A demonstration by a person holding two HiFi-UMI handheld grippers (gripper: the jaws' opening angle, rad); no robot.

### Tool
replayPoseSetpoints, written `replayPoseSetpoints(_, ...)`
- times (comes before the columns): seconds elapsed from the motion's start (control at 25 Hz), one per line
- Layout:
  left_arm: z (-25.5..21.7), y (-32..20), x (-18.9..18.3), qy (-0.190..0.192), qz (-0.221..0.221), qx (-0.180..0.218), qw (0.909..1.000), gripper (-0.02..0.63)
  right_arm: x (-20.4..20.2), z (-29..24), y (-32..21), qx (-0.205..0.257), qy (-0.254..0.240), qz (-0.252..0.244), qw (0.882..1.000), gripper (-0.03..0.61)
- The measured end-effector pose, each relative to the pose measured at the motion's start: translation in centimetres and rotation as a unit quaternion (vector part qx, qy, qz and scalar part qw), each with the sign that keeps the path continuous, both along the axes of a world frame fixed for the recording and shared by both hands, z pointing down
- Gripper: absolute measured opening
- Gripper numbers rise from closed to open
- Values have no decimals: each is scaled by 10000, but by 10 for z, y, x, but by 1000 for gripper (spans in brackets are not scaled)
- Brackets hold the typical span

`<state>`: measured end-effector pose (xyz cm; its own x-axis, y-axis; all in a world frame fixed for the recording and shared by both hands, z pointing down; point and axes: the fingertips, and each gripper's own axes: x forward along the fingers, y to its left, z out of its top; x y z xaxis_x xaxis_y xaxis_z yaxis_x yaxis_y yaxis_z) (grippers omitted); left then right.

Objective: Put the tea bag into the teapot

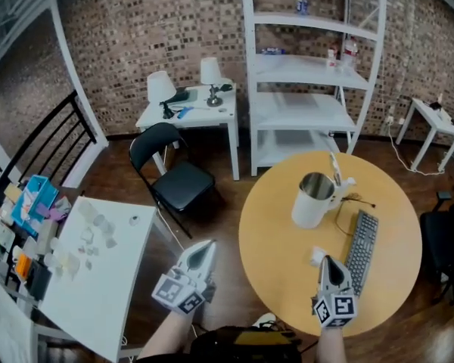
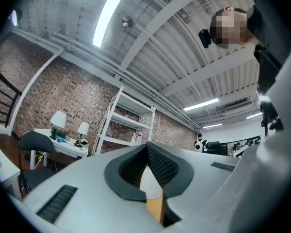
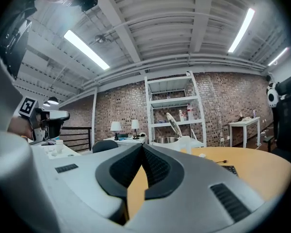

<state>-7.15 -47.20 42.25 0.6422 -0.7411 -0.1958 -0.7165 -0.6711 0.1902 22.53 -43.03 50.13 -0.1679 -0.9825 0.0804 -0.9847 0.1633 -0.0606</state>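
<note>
Since the right hand-held gripper point(image 1: 329, 265) and left hand-held gripper point(image 1: 204, 249) are both clenched empty, the right must be opened before the likely tea bag point(image 1: 317, 257) is pinched.

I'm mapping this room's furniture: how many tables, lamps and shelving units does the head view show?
Tables: 4 (round yellow table, near white table, lamp table, small far-right table)
Lamps: 2
Shelving units: 1
Total: 7
</note>
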Motion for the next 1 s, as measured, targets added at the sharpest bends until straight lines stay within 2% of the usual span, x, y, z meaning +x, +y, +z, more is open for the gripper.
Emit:
replayPoseSetpoints(0.2,-2,-55,27,-177,85,-1,9998,-8,20,1,-55,-27,21,-52,10000,9)
replayPoseSetpoints(0.32,9,-79,53,-222,297,-80,9993,-8,33,13,-72,-208,123,-92,9997,11)
replayPoseSetpoints(0.48,28,-110,86,-353,765,-282,9960,-7,48,31,-79,-666,195,202,9974,11)
replayPoseSetpoints(0.68,46,-146,122,-374,1337,-477,9892,-7,61,70,-85,-1426,410,583,9872,14)
replayPoseSetpoints(0.88,59,-160,135,-468,1766,-677,9808,-8,57,119,-85,-2174,642,786,9708,157)
replayPoseSetpoints(1.0,75,-163,130,-602,1856,-930,9764,-8,52,159,-79,-2746,696,790,9558,193)
